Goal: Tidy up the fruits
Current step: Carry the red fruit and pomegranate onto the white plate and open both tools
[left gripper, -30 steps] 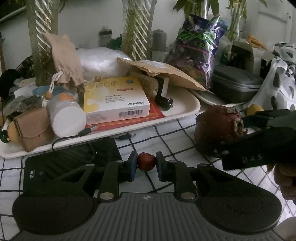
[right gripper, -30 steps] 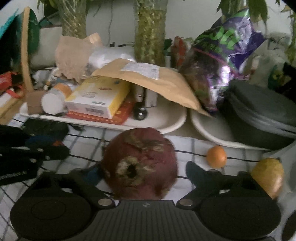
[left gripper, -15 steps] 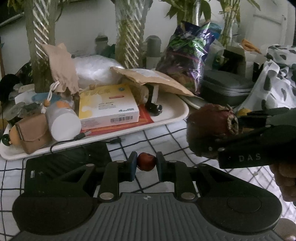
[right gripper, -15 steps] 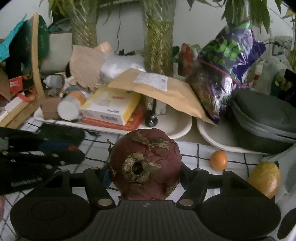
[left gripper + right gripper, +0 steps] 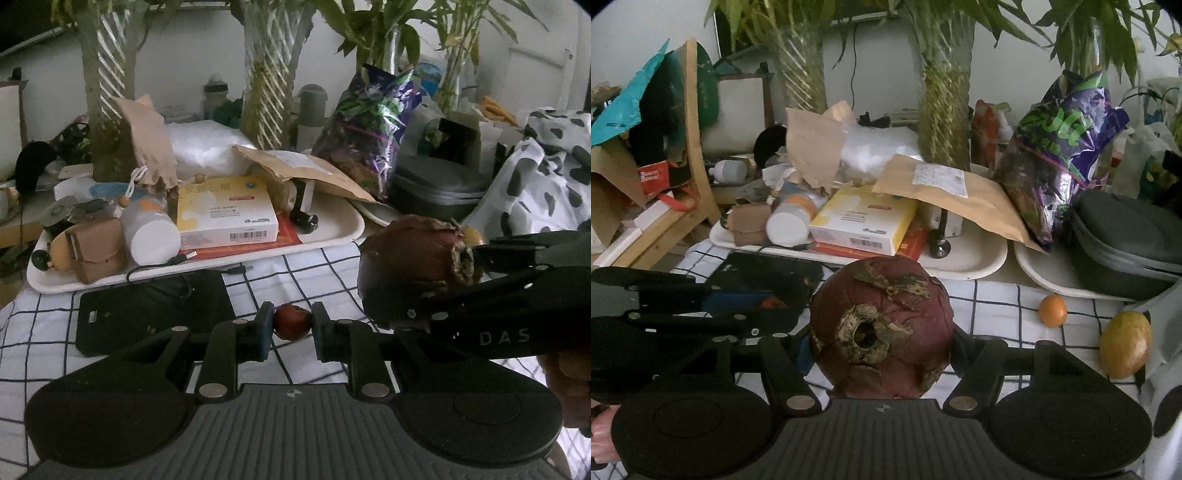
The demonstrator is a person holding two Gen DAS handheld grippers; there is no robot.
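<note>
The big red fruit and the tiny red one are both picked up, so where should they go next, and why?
Probably carry both toward the right, where the orange and the yellow fruit lie on the checked cloth. The right gripper holds the big red fruit; the left gripper pinches the small red fruit. Both trays look full of clutter, so grouping the fruit together seems sensible.

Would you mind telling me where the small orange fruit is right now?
In the right wrist view, the small orange fruit lies on the checked tablecloth at the right, just left of the yellow mango and in front of the white tray holding the grey case.
</note>
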